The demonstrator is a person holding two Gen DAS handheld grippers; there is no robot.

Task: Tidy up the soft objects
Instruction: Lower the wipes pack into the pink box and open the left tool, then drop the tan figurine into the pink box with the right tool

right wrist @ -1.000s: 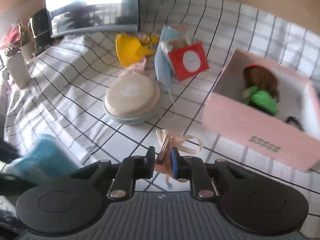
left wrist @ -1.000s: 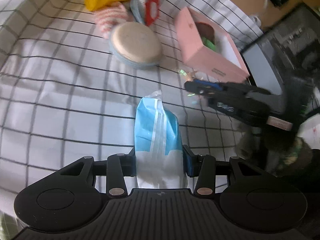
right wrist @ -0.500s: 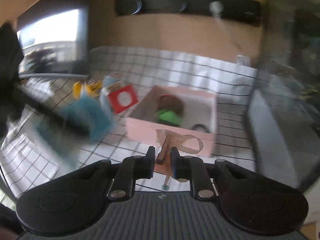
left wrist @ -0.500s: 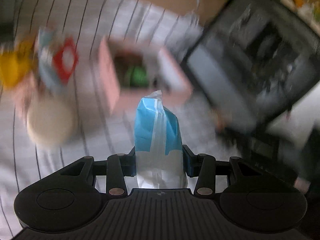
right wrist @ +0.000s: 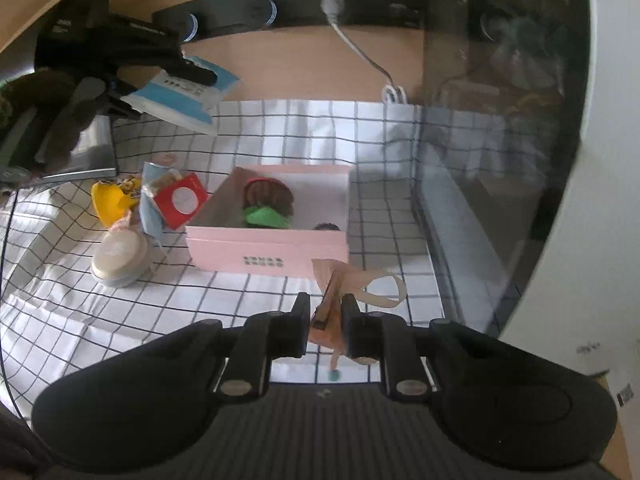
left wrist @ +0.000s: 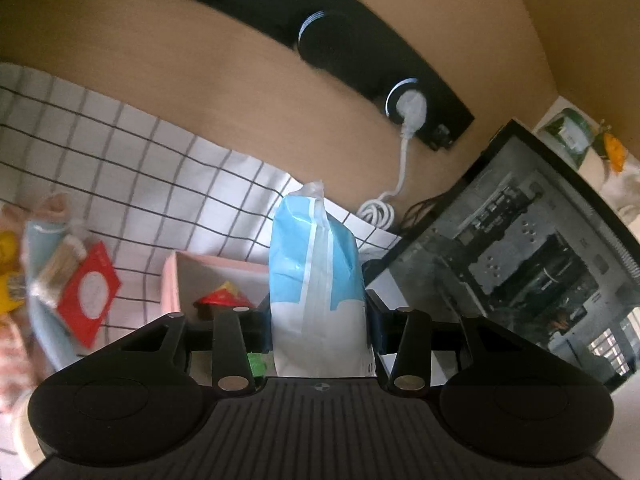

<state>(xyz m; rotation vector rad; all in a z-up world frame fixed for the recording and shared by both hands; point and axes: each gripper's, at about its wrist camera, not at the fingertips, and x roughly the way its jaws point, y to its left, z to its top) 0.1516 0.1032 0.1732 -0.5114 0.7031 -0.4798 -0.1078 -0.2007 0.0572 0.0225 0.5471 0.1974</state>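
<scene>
My left gripper (left wrist: 318, 312) is shut on a blue and white tissue pack (left wrist: 316, 264), held upright above the pink box (left wrist: 172, 280). The right wrist view shows that same pack (right wrist: 184, 94) high at the upper left, above the table. My right gripper (right wrist: 326, 320) is shut on a small orange packet with a peach ribbon bow (right wrist: 348, 284), just in front of the pink box (right wrist: 264, 246). A brown and green soft doll (right wrist: 266, 204) lies inside the box.
Left of the box lie a red-labelled packet (right wrist: 180, 200), a yellow toy (right wrist: 110, 200) and a round cream cushion (right wrist: 118, 252) on the checked cloth (right wrist: 120, 320). A glass-sided computer case (left wrist: 520, 260) stands to the right. A white cable (right wrist: 360, 52) hangs from the wall strip.
Both grippers rose and swung toward the pink box and the wall. The tissue pack now hangs over the box; the ribbon packet came up to the box's front.
</scene>
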